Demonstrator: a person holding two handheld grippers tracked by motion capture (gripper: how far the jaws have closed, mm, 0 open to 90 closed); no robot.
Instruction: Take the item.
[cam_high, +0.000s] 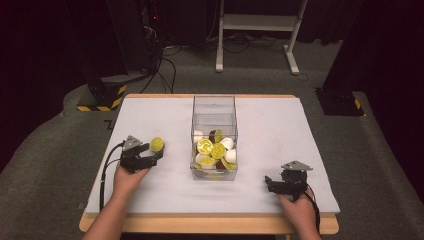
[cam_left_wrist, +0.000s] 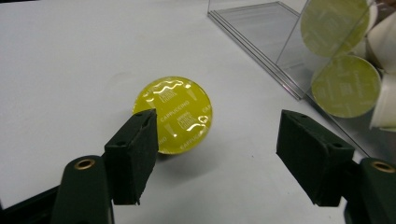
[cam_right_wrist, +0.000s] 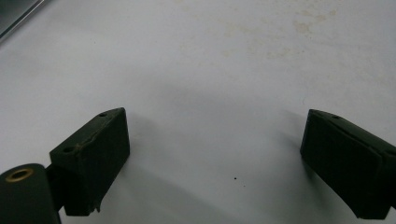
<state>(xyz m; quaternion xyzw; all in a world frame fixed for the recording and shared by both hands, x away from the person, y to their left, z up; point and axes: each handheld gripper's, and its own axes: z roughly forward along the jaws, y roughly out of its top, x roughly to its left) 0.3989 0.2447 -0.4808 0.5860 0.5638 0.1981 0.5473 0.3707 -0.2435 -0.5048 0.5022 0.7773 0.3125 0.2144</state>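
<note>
Gleaming round yellow foil capsule (cam_left_wrist: 173, 114) beside matte left tool (cam_left_wrist: 219, 140)

"CAPPUCCINO" on yellow capsule lid (cam_left_wrist: 175, 114)

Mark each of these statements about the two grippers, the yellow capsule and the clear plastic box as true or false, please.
1. A round yellow foil-topped capsule lies on the white table, outside the clear plastic box. True.
2. The left gripper is clamped on that capsule. False: its jaws stand open, and the capsule lies just past one jaw, not gripped.
3. The clear plastic box holds yellow and white capsules. True.
4. The right gripper holds a white capsule. False: its jaws are open over bare table.
5. The box stands between the two grippers in the high view. True.
</note>
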